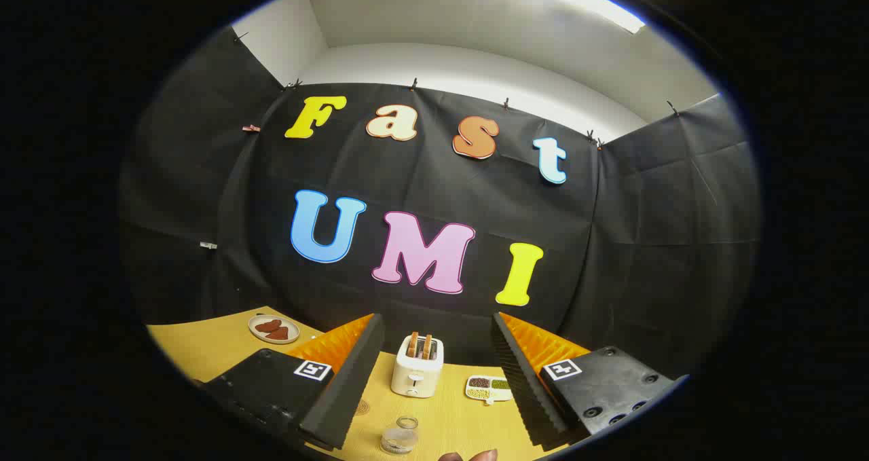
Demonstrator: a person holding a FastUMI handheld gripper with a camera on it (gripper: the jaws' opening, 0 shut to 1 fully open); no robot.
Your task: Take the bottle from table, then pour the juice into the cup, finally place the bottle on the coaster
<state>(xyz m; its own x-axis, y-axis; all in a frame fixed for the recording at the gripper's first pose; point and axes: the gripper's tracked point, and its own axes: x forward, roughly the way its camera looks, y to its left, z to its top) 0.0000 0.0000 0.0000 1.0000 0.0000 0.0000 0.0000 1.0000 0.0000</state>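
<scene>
Wooden, pale-yellow table stretches ahead of my gripper, whose two fingers stand wide apart with nothing held between them. Between the fingers I see a clear glass cup nearest me, a round woven coaster just beside the left finger, and beyond them a white toaster holding two slices. A small divided dish sits right of the toaster, a plate far left.
</scene>
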